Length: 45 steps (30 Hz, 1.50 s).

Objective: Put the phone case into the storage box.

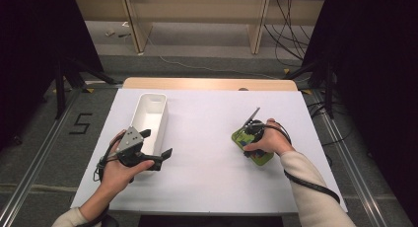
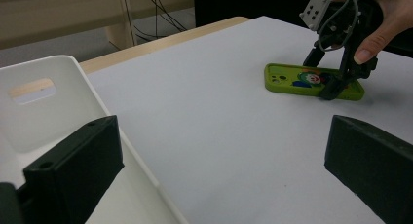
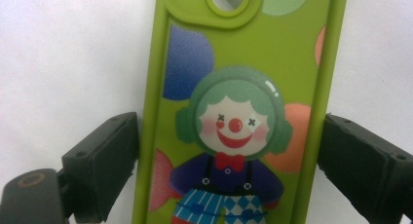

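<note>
A lime-green phone case (image 3: 243,87) printed with a clown lies flat on the white table at the right (image 1: 261,157). My right gripper (image 3: 231,160) stands over the case, one black jaw against each long side, and a hand holds it from above (image 1: 251,138). The left gripper view shows the same case (image 2: 292,80) with the right gripper (image 2: 336,85) planted on it. My left gripper (image 1: 157,143) hovers open at the near end of a white bin (image 1: 153,95), nothing between its jaws (image 2: 224,165).
The white bin (image 2: 48,112) is long and narrow, with a handle slot in its far wall, and looks empty. White table surface (image 1: 207,138) stretches between the bin and the case. A wooden edge (image 1: 207,84) runs along the table's far side.
</note>
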Available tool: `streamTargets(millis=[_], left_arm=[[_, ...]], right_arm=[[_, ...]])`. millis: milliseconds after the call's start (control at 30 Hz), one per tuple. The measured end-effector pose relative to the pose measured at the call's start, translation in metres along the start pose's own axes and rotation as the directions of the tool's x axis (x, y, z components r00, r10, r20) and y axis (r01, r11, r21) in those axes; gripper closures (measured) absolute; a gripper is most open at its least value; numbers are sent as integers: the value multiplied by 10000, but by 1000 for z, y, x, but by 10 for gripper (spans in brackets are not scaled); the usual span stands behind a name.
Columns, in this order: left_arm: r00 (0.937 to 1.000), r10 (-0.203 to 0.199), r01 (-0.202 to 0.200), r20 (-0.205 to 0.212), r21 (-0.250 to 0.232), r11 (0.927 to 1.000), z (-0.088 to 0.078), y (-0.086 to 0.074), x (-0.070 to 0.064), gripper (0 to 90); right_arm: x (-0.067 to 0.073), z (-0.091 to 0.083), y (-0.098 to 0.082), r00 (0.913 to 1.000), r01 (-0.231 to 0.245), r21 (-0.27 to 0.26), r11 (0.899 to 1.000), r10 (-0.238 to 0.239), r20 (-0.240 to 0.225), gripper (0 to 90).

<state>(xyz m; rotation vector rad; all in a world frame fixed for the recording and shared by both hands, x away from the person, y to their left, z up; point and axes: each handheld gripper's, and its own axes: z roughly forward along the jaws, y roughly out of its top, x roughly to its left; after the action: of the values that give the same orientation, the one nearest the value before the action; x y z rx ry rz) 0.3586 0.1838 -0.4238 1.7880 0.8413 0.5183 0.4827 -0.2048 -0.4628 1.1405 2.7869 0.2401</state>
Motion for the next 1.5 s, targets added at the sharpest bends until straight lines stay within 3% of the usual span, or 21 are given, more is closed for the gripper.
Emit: streamTargets(millis=[700, 1233, 1500], left_arm=[[10000, -4, 4, -15, -22, 10000, 0, 0, 0, 0], [10000, -13, 13, -35, -68, 10000, -1, 1, 0, 0], [10000, 0, 0, -44, -65, 10000, -1, 1, 0, 0]], right_arm=[[2, -4, 0, 9998, -184, -95, 9998, 183, -70, 163], [8, -20, 1, 9996, -186, -898, 9958, 168, -209, 165], [11, -25, -3, 9987, -349, -1516, 9878, 289, -413, 166]])
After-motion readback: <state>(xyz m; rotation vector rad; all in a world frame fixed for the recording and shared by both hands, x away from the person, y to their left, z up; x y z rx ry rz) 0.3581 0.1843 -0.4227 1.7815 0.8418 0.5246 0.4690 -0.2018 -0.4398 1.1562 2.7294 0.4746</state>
